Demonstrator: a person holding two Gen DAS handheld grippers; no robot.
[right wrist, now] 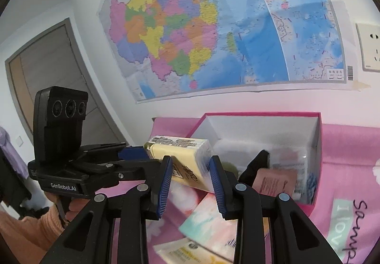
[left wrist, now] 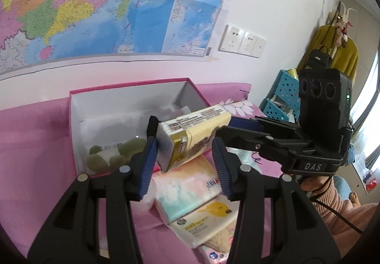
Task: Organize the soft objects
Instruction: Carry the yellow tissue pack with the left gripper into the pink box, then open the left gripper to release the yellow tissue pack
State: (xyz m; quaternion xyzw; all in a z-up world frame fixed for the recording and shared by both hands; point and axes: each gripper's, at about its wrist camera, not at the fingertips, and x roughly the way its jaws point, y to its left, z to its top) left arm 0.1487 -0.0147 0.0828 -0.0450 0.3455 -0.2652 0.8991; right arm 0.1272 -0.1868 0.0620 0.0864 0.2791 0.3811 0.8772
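Observation:
A yellow tissue pack [left wrist: 192,135] is held in the air over the near edge of the pink-rimmed white box [left wrist: 133,95]. My left gripper [left wrist: 185,157] grips it between its blue pads. My right gripper [right wrist: 190,180] also holds the pack [right wrist: 180,157] from the other end. A green plush toy [left wrist: 111,154] lies inside the box. A pastel tissue pack [left wrist: 187,190] and a white wipes pack [left wrist: 211,223] lie on the pink bed cover below.
The box [right wrist: 315,145] also holds a brown packet [right wrist: 273,180] and other small items. A wall map [left wrist: 106,2] hangs behind the bed. Blue baskets [left wrist: 282,97] stand at the right, beside a hanging yellow garment.

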